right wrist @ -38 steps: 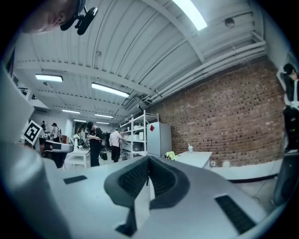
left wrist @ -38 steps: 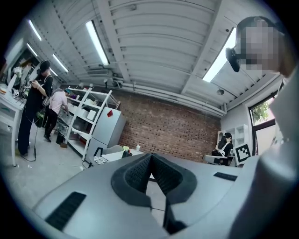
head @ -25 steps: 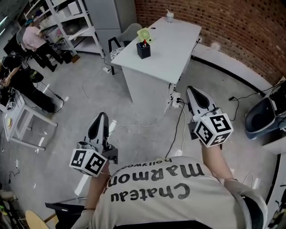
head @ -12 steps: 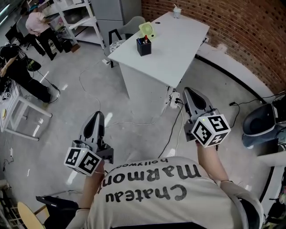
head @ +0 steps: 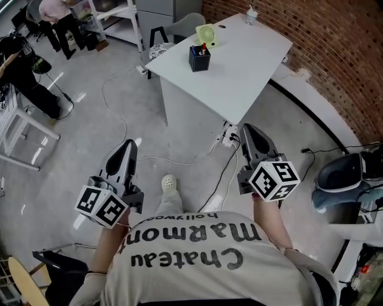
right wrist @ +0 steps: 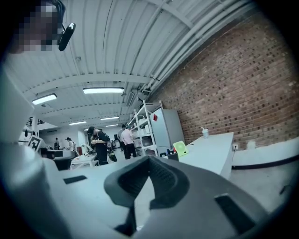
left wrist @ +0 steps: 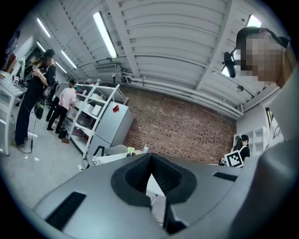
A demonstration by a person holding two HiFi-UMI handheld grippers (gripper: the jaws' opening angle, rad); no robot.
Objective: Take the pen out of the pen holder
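1. Grey concrete floor spreads under the person, whose pale shoe shows between the two arms.
2. Held out over it, the left hand-held gripper has its jaws closed tip to tip, with nothing between them.
3. The right hand-held gripper points toward the desk's near corner, its jaws likewise pressed together and empty.
4. Cables trail across the floor ahead of both, running to a white power strip at the desk's foot.
5. The white desk stands well apart from both grippers and runs away beside the brick wall.
6. A dark pen holder stands upright near the desk's left edge. The pen, red at its top, stands inside it; what else it holds is too small to tell.
7. A light green object sits just behind the holder.
8. A small cup stands at the desk's far end.
9. Beyond the desk is a grey chair. Farther left are white shelves and two people.
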